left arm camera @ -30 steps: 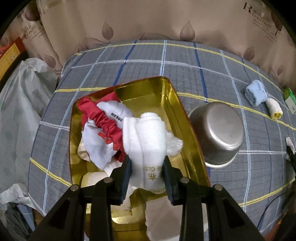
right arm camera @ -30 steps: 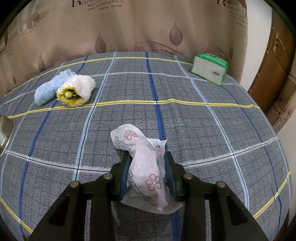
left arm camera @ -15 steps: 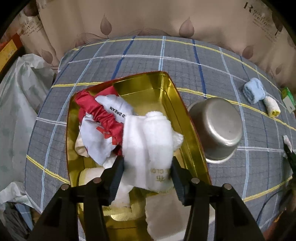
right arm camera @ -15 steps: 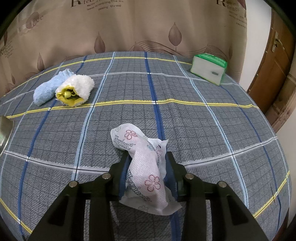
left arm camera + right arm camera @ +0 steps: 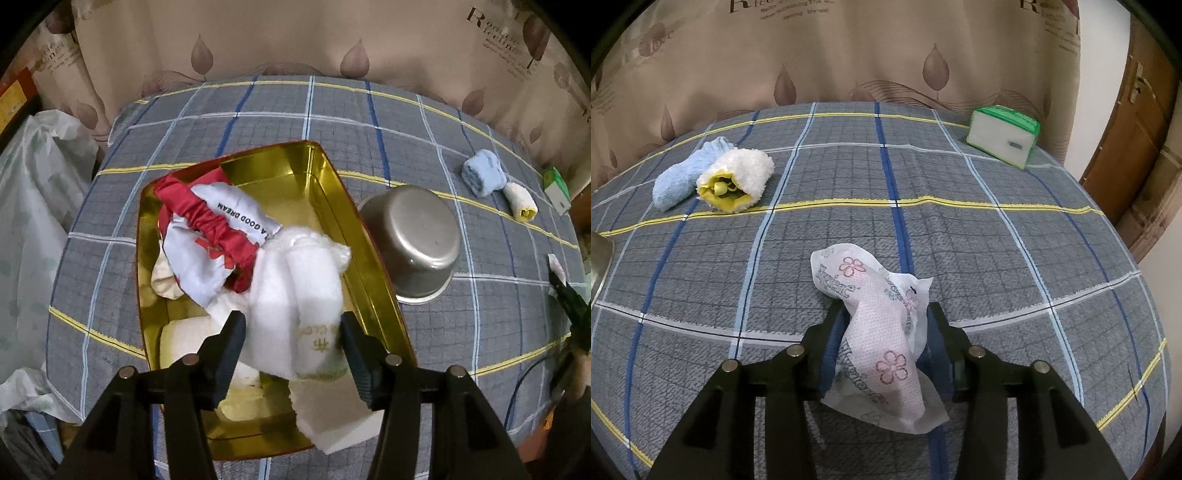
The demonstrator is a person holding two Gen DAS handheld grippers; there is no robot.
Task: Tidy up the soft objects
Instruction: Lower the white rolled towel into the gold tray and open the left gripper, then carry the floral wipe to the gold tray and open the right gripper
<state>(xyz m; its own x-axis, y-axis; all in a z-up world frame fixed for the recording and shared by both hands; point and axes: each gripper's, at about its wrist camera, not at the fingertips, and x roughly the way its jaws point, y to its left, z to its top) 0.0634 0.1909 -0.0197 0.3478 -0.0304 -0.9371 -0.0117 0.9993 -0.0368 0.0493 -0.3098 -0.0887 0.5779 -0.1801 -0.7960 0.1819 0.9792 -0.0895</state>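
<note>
In the left wrist view my left gripper (image 5: 291, 328) is open above a gold tin (image 5: 325, 177). A rolled white towel (image 5: 299, 291) lies between its spread jaws, resting in the tin beside a red and white cloth (image 5: 218, 236) and other white pieces. In the right wrist view my right gripper (image 5: 882, 325) is shut on a white flowered tissue packet (image 5: 879, 328), low over the checked tablecloth. A blue rolled towel (image 5: 679, 177) and a white and yellow rolled towel (image 5: 738, 177) lie at the far left of that view.
An upturned steel bowl (image 5: 413, 240) stands right of the tin. A green and white tissue box (image 5: 1003, 136) sits at the far right of the table. A curtain hangs behind the table. White plastic bags (image 5: 33, 206) lie off the table's left edge.
My left gripper's jaws have spread apart and let go of the white towel, which now rests in the tin. My right gripper has stayed shut on the packet, nearly still.
</note>
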